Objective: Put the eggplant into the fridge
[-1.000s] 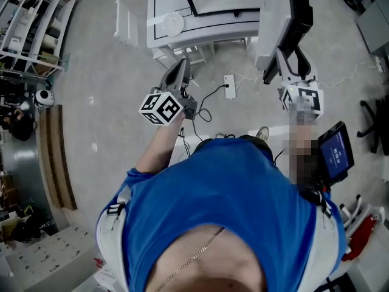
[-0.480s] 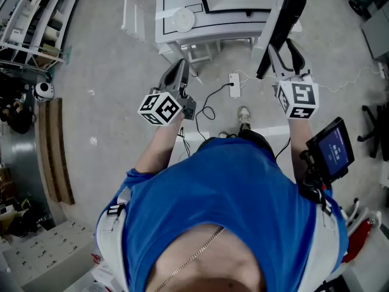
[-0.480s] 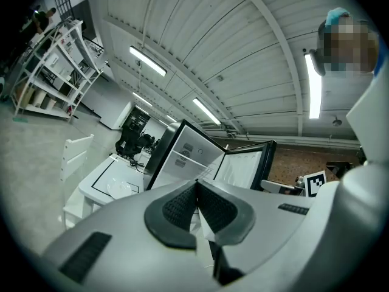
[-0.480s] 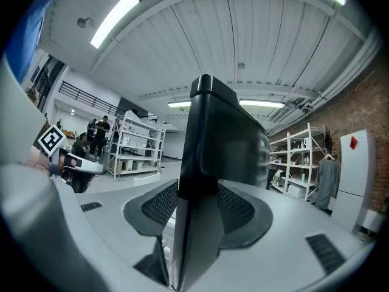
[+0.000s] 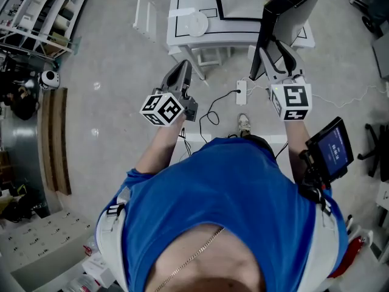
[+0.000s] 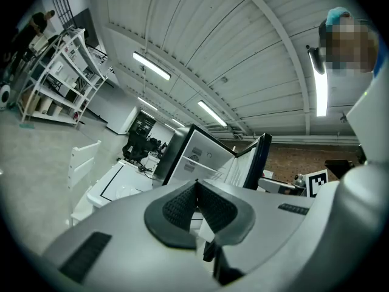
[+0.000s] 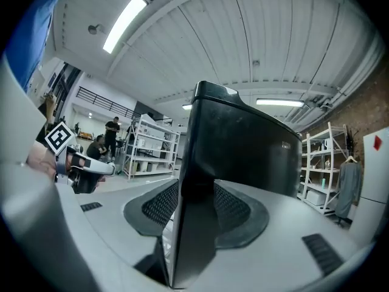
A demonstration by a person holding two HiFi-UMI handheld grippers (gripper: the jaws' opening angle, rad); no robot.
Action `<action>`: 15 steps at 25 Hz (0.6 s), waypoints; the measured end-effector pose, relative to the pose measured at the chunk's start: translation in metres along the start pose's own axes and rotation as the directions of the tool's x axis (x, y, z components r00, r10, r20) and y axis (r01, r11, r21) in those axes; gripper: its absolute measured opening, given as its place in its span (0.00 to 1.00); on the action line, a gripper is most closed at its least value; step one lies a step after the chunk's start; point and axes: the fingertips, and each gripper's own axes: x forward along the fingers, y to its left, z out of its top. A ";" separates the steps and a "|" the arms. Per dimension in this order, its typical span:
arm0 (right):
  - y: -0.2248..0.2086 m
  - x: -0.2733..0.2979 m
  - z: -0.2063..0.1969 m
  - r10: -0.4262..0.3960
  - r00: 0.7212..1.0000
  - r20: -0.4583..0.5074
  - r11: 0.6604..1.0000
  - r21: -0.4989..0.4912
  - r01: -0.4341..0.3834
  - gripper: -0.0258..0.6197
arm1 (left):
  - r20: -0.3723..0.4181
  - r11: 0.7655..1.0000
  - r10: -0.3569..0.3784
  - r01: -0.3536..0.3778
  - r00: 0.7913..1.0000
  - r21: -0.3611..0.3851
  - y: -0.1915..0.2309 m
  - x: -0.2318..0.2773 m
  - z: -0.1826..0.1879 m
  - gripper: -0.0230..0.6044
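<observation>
Swung wider since before, the door (image 5: 285,11) sits pinched edge-on in the right gripper (image 5: 276,48). Left gripper (image 5: 181,72) is pressed together, empty. Opening step. Eggplant is out of sight, likely behind the door; next, release and fetch it.

Grey floor (image 5: 109,72), white shelving (image 5: 36,11), strip lights (image 6: 152,66)

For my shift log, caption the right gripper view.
Right gripper clamps the dark fridge door by its edge; storage racks stand behind.
</observation>
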 end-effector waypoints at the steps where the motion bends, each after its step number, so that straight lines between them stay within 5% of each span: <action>1: -0.001 0.012 -0.003 0.014 1.000 0.002 1.000 0.001 -0.014 0.32 | 0.001 1.000 0.008 -0.008 1.000 -0.001 0.007 0.007 0.000 0.05; 15: 0.016 0.106 0.003 0.161 0.987 0.026 0.987 -0.016 -0.161 0.32 | 0.049 0.993 0.119 -0.118 0.992 -0.010 0.061 0.025 0.020 0.05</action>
